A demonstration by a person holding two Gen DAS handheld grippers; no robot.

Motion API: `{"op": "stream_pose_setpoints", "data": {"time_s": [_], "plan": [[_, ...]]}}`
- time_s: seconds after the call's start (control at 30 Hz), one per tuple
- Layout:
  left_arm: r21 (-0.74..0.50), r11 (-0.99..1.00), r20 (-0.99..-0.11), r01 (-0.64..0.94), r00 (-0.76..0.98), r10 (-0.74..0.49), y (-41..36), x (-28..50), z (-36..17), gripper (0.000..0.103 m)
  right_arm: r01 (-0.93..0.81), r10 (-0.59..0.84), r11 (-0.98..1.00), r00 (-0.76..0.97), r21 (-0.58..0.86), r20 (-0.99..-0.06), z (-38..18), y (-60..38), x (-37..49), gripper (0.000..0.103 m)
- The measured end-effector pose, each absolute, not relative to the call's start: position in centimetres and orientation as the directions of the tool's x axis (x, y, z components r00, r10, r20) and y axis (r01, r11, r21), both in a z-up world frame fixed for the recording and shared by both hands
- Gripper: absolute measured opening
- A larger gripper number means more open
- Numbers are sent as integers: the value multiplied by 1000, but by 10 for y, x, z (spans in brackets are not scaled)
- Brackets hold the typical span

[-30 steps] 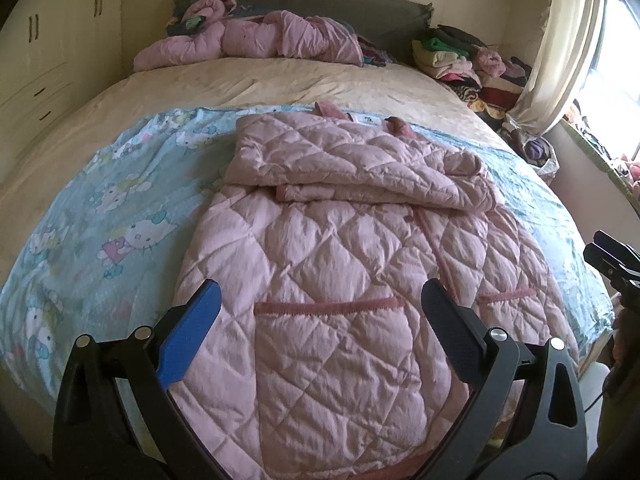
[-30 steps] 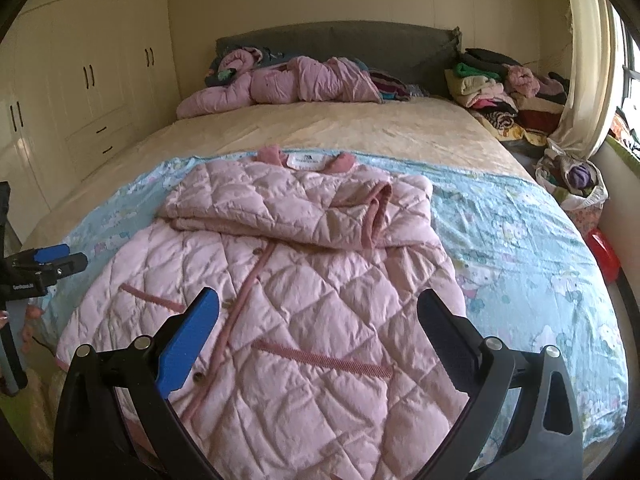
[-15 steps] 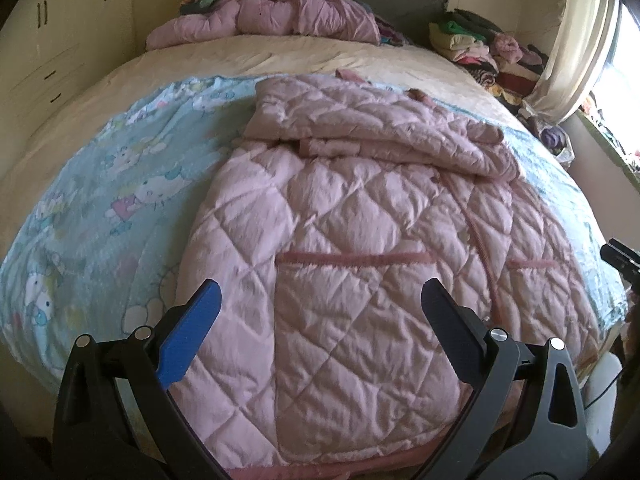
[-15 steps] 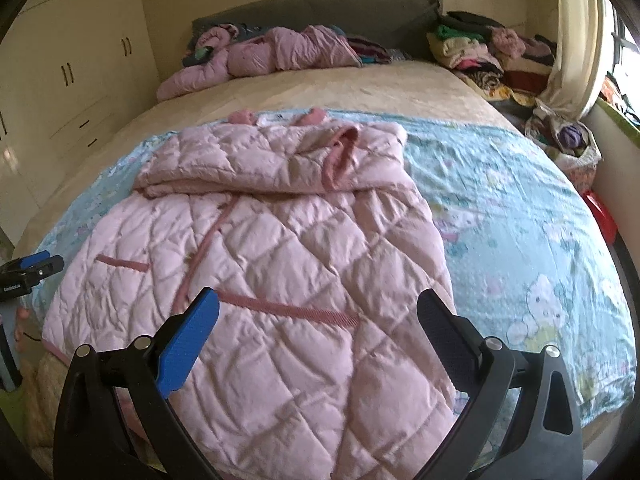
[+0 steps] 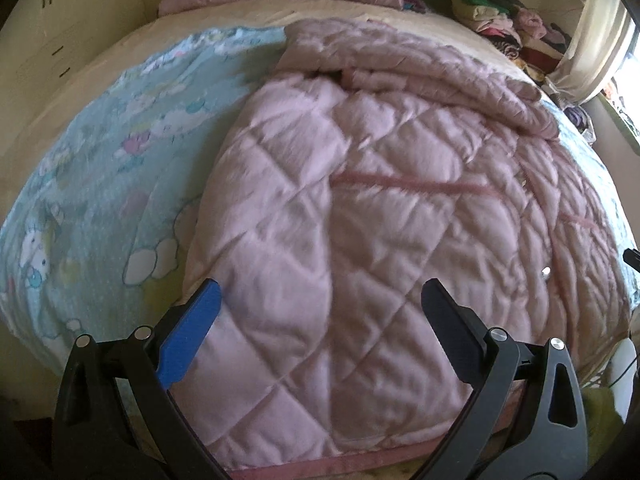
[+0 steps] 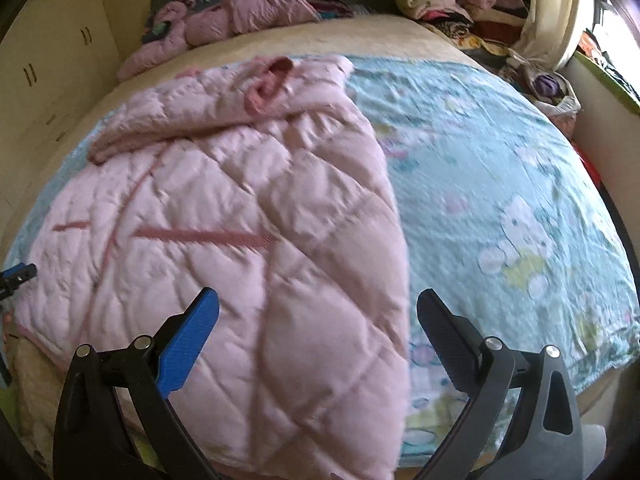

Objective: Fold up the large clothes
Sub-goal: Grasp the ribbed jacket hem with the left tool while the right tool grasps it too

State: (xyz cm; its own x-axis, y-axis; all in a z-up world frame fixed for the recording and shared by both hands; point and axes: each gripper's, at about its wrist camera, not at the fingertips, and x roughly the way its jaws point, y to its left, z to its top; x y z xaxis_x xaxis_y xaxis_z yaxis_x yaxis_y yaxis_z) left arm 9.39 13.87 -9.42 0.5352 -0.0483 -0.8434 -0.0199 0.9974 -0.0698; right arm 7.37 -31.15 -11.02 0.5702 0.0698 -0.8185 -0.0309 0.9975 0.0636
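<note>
**Two open grippers above the hem of a quilted coat**

Two grippers hung over the near edge of a bed, each with its jaws spread wide and nothing between them. The left gripper was above the lower left part of a pink quilted coat, its blue finger near the coat's side edge. The right gripper was above the coat's lower right part, its black finger over the light blue cartoon-print blanket just beside the coat's edge. The coat lay front up on that blanket, hem at the foot of the bed, with its sleeves folded across the chest. A darker pink pocket trim crossed the front. Further pink garments lay heaped near the head of the bed, and stacked clothes stood at the far right by a curtain. Both views were motion-blurred.
</note>
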Motion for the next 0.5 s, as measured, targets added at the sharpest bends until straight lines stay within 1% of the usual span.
{"op": "stream_pose_setpoints", "data": {"time_s": [0.1, 0.23, 0.43, 0.5], "plan": [[-69, 997, -849, -21, 526, -48, 143, 90, -100, 94, -28, 67, 998, 546, 62, -835, -122, -316, 69, 99], [-51, 999, -854, -16, 519, -36, 146, 84, -104, 94, -36, 103, 995, 503, 98, -858, -138, -321, 62, 99], [-20, 1000, -860, -12, 511, -11, 151, 72, -103, 94, -25, 210, 974, 456, 223, -865, -151, -331, 54, 99], [-16, 1000, -861, -14, 508, -6, 153, 69, -103, 94, -41, 227, 971, 450, 234, -864, -152, -330, 50, 98]]}}
